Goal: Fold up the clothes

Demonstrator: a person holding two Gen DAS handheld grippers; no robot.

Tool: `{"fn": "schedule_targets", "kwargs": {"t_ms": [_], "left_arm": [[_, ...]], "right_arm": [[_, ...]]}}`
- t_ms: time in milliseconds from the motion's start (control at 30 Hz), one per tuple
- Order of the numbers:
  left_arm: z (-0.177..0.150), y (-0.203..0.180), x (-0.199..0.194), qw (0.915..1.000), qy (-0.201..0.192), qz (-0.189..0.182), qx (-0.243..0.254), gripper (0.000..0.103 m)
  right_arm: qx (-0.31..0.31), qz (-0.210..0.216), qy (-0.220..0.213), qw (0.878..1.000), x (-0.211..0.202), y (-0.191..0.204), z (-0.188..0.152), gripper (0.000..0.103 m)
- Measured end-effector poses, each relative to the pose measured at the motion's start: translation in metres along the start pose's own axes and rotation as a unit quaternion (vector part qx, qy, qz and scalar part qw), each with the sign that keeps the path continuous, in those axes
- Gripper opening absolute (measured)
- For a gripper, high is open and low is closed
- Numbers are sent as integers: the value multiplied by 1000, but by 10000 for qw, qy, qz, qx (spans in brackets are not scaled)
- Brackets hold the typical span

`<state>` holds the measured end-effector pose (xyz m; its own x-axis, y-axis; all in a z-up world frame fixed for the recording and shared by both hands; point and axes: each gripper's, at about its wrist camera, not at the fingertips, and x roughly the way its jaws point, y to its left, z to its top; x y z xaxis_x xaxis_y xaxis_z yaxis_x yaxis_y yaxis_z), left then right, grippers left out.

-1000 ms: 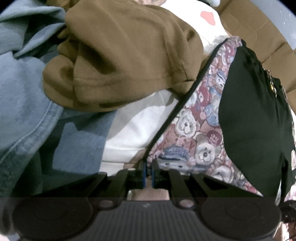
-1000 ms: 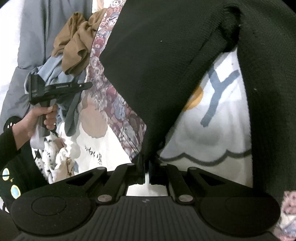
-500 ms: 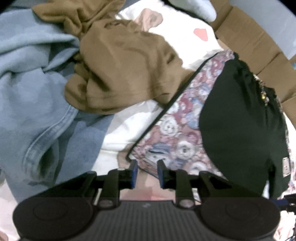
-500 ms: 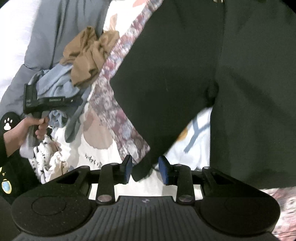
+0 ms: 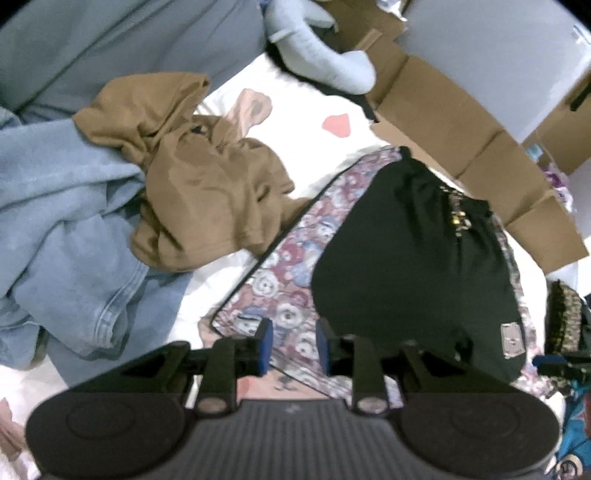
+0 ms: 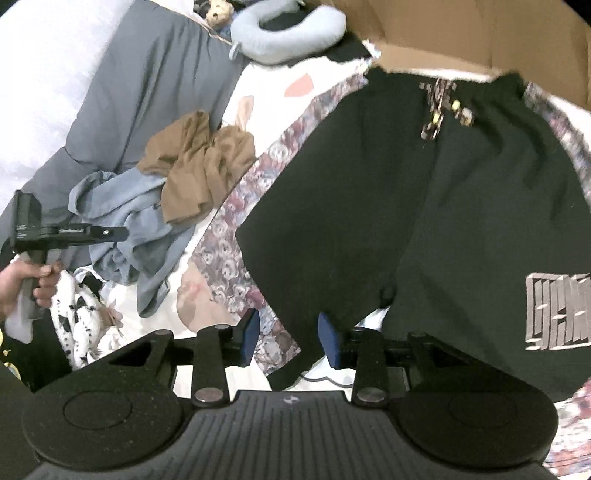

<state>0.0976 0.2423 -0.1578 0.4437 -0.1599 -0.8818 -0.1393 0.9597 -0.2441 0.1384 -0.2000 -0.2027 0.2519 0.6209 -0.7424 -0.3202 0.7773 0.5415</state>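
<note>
1. Lying spread flat across most of the right wrist view, the black shorts (image 6: 424,206) are resting on a bear-print cloth (image 6: 236,258), waistband and drawstring toward the far side, a grey block logo showing on one leg.
2. The bear-print cloth is itself lying on a white printed bed sheet (image 5: 303,107), its dark-piped edge running diagonally beside the shorts (image 5: 402,258).
3. A grey duvet (image 6: 155,85) is bunching along the far left of the bed.
4. Flattened cardboard boxes (image 5: 461,125) are standing just beyond the shorts' waistband.
5. A blue denim garment (image 5: 66,229) is lying crumpled left of the cloth, touching a brown garment (image 5: 207,192) heaped partly over it.
6. A pale blue neck pillow (image 6: 291,33) is sitting at the head of the bed.
7. The right tongs (image 6: 289,339) are standing apart, holding nothing, with a hem corner of the shorts lying between the blue pads.
8. The left tongs (image 5: 293,347) are likewise gaping apart over the cloth's near edge, gripping nothing.
9. A person's hand (image 6: 26,280) is gripping the left tool's handle.
</note>
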Motion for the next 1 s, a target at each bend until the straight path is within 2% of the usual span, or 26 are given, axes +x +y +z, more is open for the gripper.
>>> {"fn": "schedule_targets", "kwargs": {"t_ms": [200, 333, 500, 700, 933, 1000], "left_arm": [[1, -28, -47, 9999, -135, -38, 37, 27], [4, -49, -73, 9998, -153, 32, 139, 27], [14, -72, -82, 9993, -224, -33, 292, 27], [35, -94, -55, 9980, -247, -206, 540, 31], [57, -112, 1, 9950, -311, -520, 792, 31], [61, -112, 20, 9953, -310, -510, 765, 31]], "right_arm": [[-112, -178, -258, 9994, -41, 0, 10, 45], [134, -113, -477, 9987, -62, -11, 14, 45], [172, -164, -741, 9970, -78, -18, 19, 45], [75, -596, -929, 9939, -85, -29, 25, 45], [219, -1200, -907, 9884, -78, -59, 36, 45], [214, -1410, -885, 9858, -76, -68, 41, 45]]}}
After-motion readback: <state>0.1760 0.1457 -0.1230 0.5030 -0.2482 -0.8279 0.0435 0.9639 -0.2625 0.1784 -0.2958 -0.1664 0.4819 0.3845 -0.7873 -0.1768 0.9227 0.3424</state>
